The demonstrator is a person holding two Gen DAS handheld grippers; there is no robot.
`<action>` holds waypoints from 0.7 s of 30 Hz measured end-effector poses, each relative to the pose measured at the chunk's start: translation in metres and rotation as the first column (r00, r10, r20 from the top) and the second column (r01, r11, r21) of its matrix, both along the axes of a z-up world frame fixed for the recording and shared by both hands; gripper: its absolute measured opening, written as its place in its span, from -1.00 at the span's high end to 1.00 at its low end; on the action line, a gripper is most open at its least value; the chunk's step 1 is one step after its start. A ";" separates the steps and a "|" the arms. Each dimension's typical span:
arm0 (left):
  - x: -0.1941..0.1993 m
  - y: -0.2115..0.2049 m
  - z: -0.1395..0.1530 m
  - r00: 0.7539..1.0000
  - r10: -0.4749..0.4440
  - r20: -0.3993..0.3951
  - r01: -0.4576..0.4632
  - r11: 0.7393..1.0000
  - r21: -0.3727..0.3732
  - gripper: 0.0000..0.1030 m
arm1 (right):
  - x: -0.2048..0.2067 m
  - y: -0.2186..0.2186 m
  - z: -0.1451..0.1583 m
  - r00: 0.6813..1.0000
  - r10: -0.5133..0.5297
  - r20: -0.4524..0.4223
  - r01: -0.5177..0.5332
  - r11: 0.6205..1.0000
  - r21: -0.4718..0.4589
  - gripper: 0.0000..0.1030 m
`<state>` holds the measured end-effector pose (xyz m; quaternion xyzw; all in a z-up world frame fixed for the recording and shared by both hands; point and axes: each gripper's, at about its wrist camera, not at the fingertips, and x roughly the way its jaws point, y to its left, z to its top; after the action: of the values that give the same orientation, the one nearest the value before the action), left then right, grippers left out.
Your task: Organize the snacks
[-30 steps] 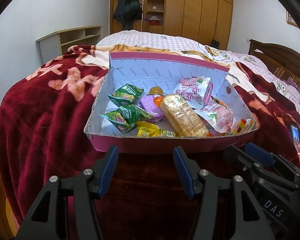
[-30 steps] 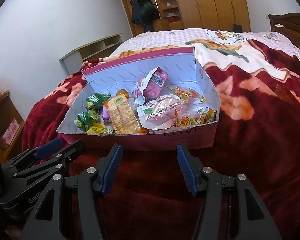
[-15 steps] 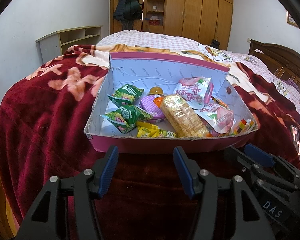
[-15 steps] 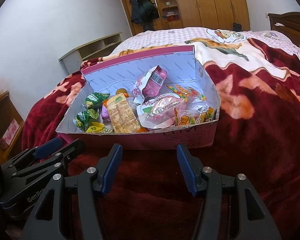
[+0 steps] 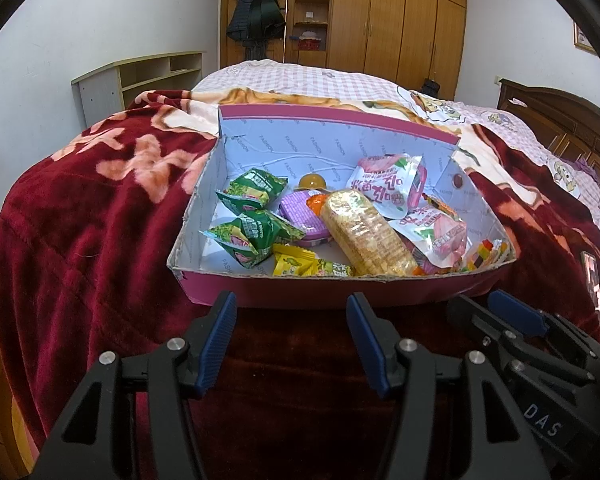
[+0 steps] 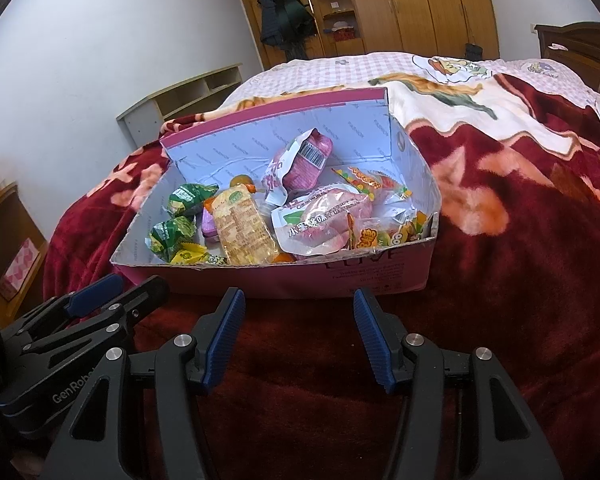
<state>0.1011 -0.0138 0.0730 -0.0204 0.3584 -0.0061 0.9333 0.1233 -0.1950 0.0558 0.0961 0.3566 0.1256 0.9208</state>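
Note:
A pink cardboard box (image 5: 324, 294) (image 6: 300, 280) sits on a red blanket and holds several snacks. Inside are green packets (image 5: 252, 236) at the left, a long cracker pack (image 5: 366, 236) (image 6: 242, 226) in the middle, a purple tin (image 5: 300, 214), yellow candies (image 5: 294, 264), and pink bags (image 5: 388, 188) (image 6: 320, 222) at the right. My left gripper (image 5: 292, 340) is open and empty, just in front of the box's near wall. My right gripper (image 6: 300, 338) is open and empty, also in front of the box, to the right of the left gripper (image 6: 80, 328).
The red floral blanket (image 5: 100, 220) covers the bed on all sides of the box. A wooden wardrobe (image 5: 400, 20) stands at the back and a low shelf unit (image 5: 140, 76) against the left wall. A dark headboard (image 5: 560, 116) is at the right.
Both grippers have barely shifted; the box sits very slightly nearer in the right wrist view. Nothing was grasped or let go.

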 end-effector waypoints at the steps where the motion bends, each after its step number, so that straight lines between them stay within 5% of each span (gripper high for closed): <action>1: 0.000 0.000 0.000 1.000 0.001 0.000 -0.001 1.000 0.000 -0.17 | 0.000 0.000 0.000 1.000 0.000 0.001 0.000 1.000 0.000 -0.13; 21: 0.000 0.000 0.000 1.000 0.010 0.006 -0.010 1.000 0.006 -0.17 | 0.000 -0.001 0.000 1.000 0.000 -0.001 0.000 1.000 0.000 -0.13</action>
<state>0.1008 -0.0138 0.0732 -0.0195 0.3553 -0.0007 0.9345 0.1235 -0.1958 0.0560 0.0960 0.3568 0.1258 0.9207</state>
